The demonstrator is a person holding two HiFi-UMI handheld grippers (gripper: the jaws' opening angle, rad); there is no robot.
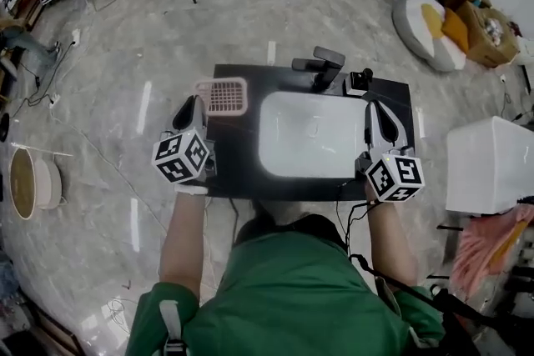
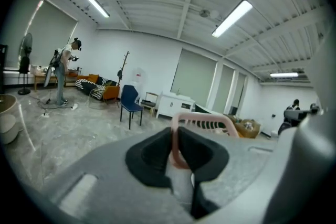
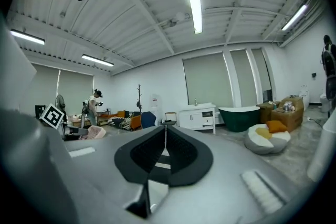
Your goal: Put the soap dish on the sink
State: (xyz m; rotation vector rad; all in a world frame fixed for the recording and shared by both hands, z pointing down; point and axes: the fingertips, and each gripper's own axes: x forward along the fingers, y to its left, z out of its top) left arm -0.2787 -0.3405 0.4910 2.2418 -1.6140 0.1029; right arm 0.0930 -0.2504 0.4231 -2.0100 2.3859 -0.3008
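1. Status. The left gripper (image 1: 195, 102) pinches the near rim of the pink soap dish (image 1: 223, 96). In the left gripper view the 2 pads of the left gripper (image 2: 176, 136) press on that thin rim, and the rest of the soap dish (image 2: 210, 123) extends away from us. The dish sits over the black counter (image 1: 242, 175), at 10 o'clock from the white basin (image 1: 313, 137). We cannot tell whether its underside touches the counter.

2. The right gripper (image 1: 373, 106) lies at 3 o'clock from the basin. Its jaws are pressed together with nothing between them (image 3: 164, 147).

3. Procedure, in our judgement. We keep the dish level, since the grip holds only 1 edge and the far side could droop. We lower it flat onto the counter, with its edge off the basin lip and away from the tap (image 1: 321, 67) at 12 o'clock.

4. We spread the jaws only once the dish rests fully, then draw back toward 6 o'clock.
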